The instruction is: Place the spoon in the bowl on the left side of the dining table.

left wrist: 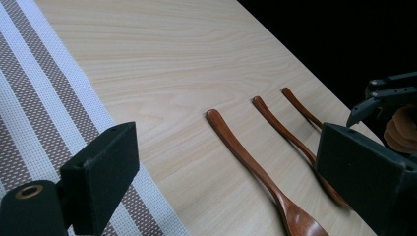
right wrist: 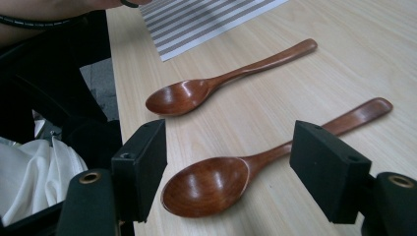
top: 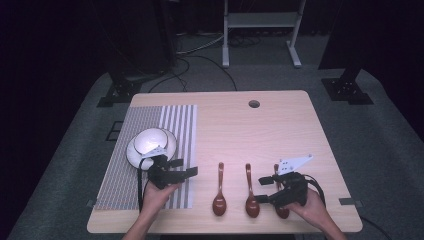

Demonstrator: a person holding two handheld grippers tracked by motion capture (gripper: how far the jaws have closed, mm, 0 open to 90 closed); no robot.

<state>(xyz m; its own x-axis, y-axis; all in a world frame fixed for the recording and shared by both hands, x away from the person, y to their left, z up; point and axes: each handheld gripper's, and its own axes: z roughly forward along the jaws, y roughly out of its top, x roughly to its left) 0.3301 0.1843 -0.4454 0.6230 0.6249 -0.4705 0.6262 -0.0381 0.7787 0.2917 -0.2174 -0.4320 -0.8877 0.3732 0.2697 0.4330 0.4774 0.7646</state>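
Three brown wooden spoons lie side by side near the table's front edge: a left spoon (top: 219, 192), a middle spoon (top: 250, 192) and a right spoon (top: 276, 170). My right gripper (top: 263, 189) stands open above the right spoon and points left. In the right gripper view my right gripper (right wrist: 235, 169) has its jaws on either side of the middle spoon's bowl (right wrist: 209, 186), apart from it, with the left spoon (right wrist: 196, 93) beyond. My left gripper (top: 184, 167) is open over the placemat's right edge. In the left gripper view my left gripper (left wrist: 231, 172) holds nothing and faces the spoons (left wrist: 255, 167).
A striped placemat (top: 175, 120) covers the table's left part. On it stands a white bowl (top: 150, 140) on a white plate (top: 131, 152), just behind my left gripper. A cable hole (top: 254, 104) sits at the far edge. Bare wood (top: 260, 135) spreads behind the spoons.
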